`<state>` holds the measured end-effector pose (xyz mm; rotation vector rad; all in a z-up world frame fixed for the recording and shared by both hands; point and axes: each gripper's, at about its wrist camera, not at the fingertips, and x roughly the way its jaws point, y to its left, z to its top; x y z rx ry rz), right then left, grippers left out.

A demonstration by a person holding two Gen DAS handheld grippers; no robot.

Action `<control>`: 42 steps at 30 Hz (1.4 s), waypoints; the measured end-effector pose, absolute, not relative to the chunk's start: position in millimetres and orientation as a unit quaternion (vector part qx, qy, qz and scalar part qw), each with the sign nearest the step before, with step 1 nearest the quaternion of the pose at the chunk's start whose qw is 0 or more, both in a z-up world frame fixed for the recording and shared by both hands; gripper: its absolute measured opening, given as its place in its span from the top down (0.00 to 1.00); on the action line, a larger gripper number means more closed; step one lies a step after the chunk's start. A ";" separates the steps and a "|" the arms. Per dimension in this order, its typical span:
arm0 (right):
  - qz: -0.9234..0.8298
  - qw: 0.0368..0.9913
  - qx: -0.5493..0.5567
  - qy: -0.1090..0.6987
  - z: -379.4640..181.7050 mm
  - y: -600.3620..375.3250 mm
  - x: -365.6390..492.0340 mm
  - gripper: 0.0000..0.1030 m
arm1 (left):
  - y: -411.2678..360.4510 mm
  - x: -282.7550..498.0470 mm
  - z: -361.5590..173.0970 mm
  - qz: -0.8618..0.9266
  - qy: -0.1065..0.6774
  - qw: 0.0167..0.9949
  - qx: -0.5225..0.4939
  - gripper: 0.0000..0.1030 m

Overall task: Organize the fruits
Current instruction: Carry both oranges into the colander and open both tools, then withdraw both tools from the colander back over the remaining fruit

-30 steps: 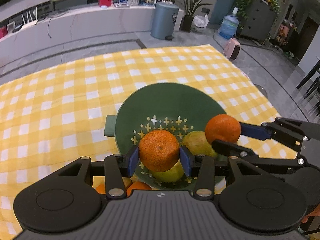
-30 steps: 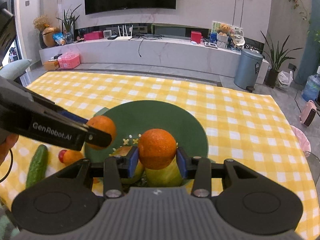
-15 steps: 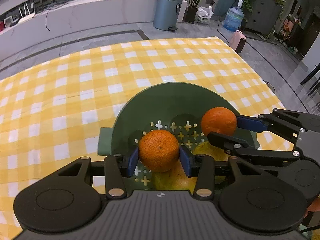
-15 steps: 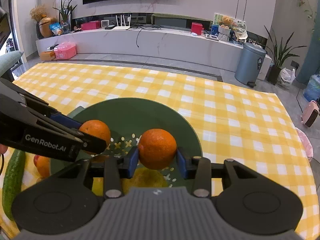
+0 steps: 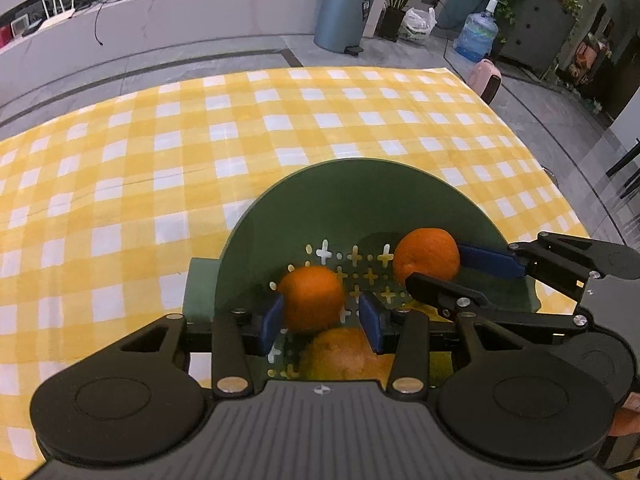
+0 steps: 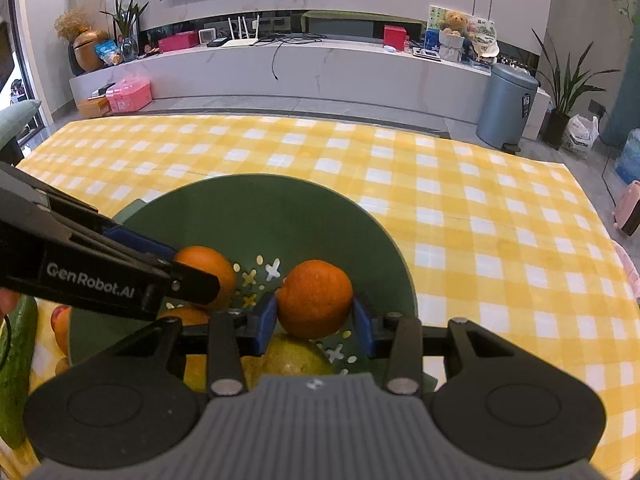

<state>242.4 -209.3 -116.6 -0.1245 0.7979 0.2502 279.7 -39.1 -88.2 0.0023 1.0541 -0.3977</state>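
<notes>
Left wrist: left gripper [image 5: 320, 322] fingers standing slack, right pad clear of its orange [image 5: 311, 297].
Right wrist: right gripper [image 6: 316, 326] clamping second orange [image 6: 315, 299], both hanging directly above green bowl [image 6: 280, 208].

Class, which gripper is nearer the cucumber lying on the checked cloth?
Left. The left gripper reaches into the bowl from the cucumber's side, its body passing close by it. The right gripper, shut on an orange, sits farther right.
</notes>
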 end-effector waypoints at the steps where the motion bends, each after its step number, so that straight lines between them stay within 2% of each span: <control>1: 0.122 0.912 -0.060 0.388 -117.4 -209.4 242.9 0.63 | -39.3 279.9 -88.0 -0.190 0.500 0.845 0.000 0.49; 6: 0.122 0.912 -0.059 0.388 -118.1 -209.2 244.2 0.63 | -39.6 278.8 -87.3 -0.185 0.499 0.847 0.009 0.45; 10: 0.121 0.911 -0.053 0.390 -118.9 -209.8 245.7 0.63 | -39.4 274.6 -83.2 -0.185 0.494 0.850 0.022 0.38; 22: 0.110 0.911 -0.047 0.395 -116.3 -209.7 244.5 0.61 | -40.4 245.5 -53.9 -0.194 0.447 0.869 0.083 0.37; 26: 0.101 0.913 -0.048 0.393 -109.9 -209.5 237.7 0.55 | -40.4 232.9 -42.4 -0.202 0.435 0.872 0.102 0.37; 29: 0.086 0.916 -0.045 0.389 -100.5 -211.8 226.2 0.45 | -40.9 218.7 -30.2 -0.204 0.417 0.876 0.132 0.37; 33: 0.077 0.924 -0.026 0.373 -84.5 -215.5 204.5 0.38 | -40.1 199.5 -14.4 -0.206 0.392 0.881 0.167 0.37; 39: 0.088 0.933 0.004 0.349 -62.7 -214.2 166.1 0.33 | -26.3 176.0 -0.4 -0.193 0.378 0.889 0.172 0.37; 42: 0.091 0.935 0.010 0.342 -57.9 -209.2 144.1 0.27 | -15.6 164.9 2.9 -0.191 0.381 0.889 0.166 0.37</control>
